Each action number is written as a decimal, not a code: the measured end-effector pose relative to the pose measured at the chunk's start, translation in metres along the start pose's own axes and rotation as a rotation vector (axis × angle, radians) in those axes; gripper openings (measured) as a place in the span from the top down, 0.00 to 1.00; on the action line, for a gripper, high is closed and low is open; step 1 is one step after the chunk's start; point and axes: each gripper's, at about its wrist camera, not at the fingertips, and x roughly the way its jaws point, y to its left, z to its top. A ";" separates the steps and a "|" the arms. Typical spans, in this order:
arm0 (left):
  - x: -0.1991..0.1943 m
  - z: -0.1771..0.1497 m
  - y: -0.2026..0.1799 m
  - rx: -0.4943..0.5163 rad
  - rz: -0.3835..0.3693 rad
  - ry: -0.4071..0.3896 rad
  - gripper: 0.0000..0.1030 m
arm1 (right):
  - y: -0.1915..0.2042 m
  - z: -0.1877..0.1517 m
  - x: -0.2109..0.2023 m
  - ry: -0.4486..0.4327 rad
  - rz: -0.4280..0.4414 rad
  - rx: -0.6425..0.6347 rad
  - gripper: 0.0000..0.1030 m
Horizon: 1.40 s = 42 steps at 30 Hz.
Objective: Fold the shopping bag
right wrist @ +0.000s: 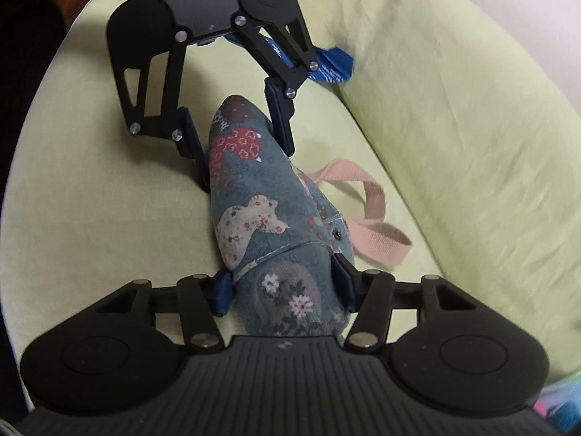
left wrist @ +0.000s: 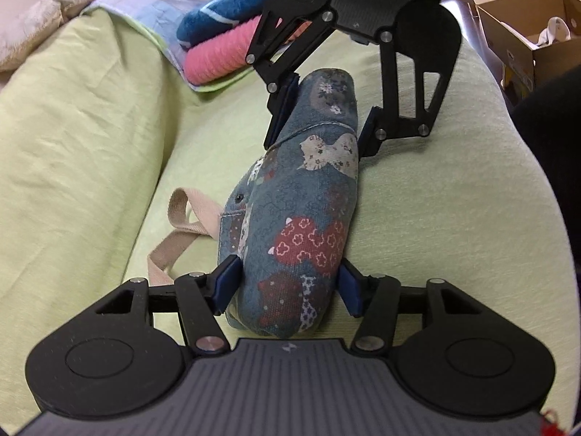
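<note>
On the pale green cushioned sofa seat [left wrist: 435, 218] lies the blue patchwork-print cloth shopping bag [left wrist: 301, 225], already gathered into a long thick bundle. At its left side, the beige woven strap handles [left wrist: 178, 225] stick out loose onto the seat and are not tucked in.

The left gripper [left wrist: 287, 287] has its blue-padded fingers [left wrist: 227, 283] pressed on both sides of one end of the bundle, so it is grasping the bag. The right gripper [right wrist: 285, 283] does the same at the other end; its fingers [right wrist: 343, 272] pinch the cloth there.

What could go wrong, in my judgement: the cloth is thick and springy, and each grip holds only the outer layers. If one gripper lets go or pulls unevenly, the bundle may open again. The free handles can also catch under the bundle or drag out, which would spoil a neat fold. The soft seat gives little support for pressing a crease.

Farther behind, the folded blue and pink knitted cloths [left wrist: 221, 43] are well apart.
</note>
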 end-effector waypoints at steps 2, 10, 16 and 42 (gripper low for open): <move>-0.004 0.001 0.000 -0.011 -0.019 0.012 0.43 | 0.001 0.004 -0.004 0.007 0.028 0.048 0.49; -0.040 0.006 -0.027 -0.021 -0.103 0.027 0.42 | 0.025 0.003 -0.042 0.004 0.122 0.108 0.49; -0.050 0.004 -0.042 -0.039 -0.089 0.027 0.42 | 0.037 0.004 -0.053 0.011 0.131 0.078 0.49; -0.038 0.010 -0.031 -0.072 -0.097 0.022 0.42 | 0.014 0.008 -0.035 0.020 0.192 0.102 0.49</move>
